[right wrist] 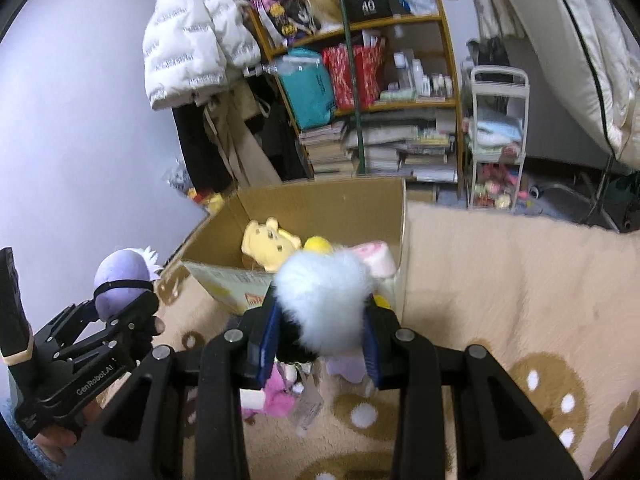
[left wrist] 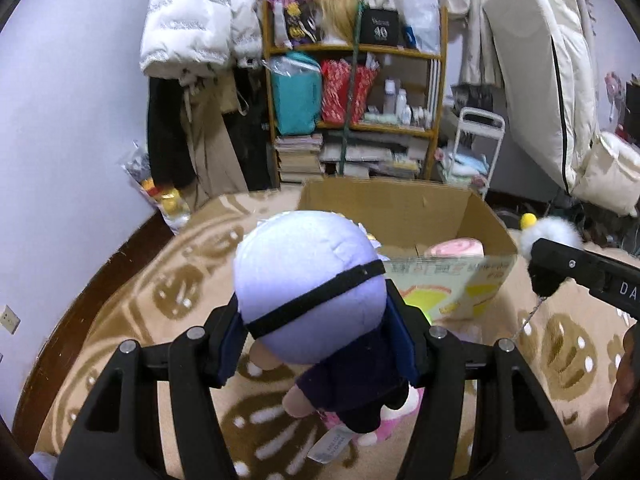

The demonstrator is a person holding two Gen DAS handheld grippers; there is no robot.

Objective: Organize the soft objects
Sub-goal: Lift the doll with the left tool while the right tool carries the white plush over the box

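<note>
Both grippers loaded, short of the cardboard box [right wrist: 320, 204].
Left gripper [left wrist: 316, 344] clamps the lavender-haired doll [left wrist: 308, 280]; right gripper [right wrist: 320, 336] clamps the white fluffy toy [right wrist: 324, 300]; open rug [right wrist: 500, 272] lies right of the box.

left gripper [left wrist: 320, 344]: black links, silver screws, blue pads | right gripper [right wrist: 318, 340]: same

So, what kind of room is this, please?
Most likely a bedroom or a lived-in storage room at home. A white puffer jacket hangs by the wall, a wooden shelf holds bags, bottles and stacked books, and a patterned rug covers the floor under a cardboard box of plush toys.
</note>
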